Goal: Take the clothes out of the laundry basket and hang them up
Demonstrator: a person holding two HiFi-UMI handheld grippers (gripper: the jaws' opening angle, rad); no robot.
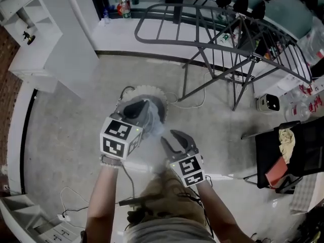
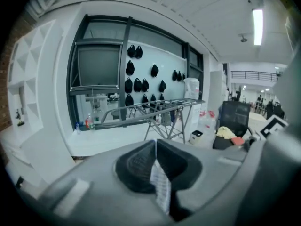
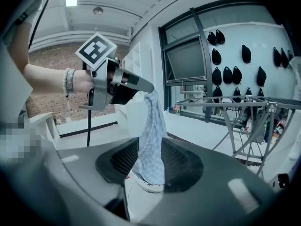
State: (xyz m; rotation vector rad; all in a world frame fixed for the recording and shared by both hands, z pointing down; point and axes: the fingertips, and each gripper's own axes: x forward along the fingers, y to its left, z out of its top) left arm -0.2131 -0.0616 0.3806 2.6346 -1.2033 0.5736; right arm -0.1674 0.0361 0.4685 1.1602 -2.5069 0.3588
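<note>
A pale checked cloth (image 1: 155, 128) hangs in the air over the round laundry basket (image 1: 161, 99) on the floor. My left gripper (image 1: 146, 107) is shut on the cloth's top edge; a thin strip of the cloth (image 2: 160, 182) shows pinched between its jaws. In the right gripper view the cloth (image 3: 151, 140) drops from the left gripper (image 3: 141, 84) down between the jaws of my right gripper (image 3: 150, 166). Those jaws stand apart around it, and I see no pad pressing on it. From above, the right gripper (image 1: 172, 138) sits just right of the cloth. The metal drying rack (image 1: 228, 39) stands behind the basket.
A black chair (image 1: 304, 156) with yellow and red items stands at the right. White shelf units (image 1: 35, 29) line the left wall. Bottles (image 1: 123, 7) stand on the white ledge behind. A cable and a power strip (image 1: 61, 217) lie on the floor at the lower left.
</note>
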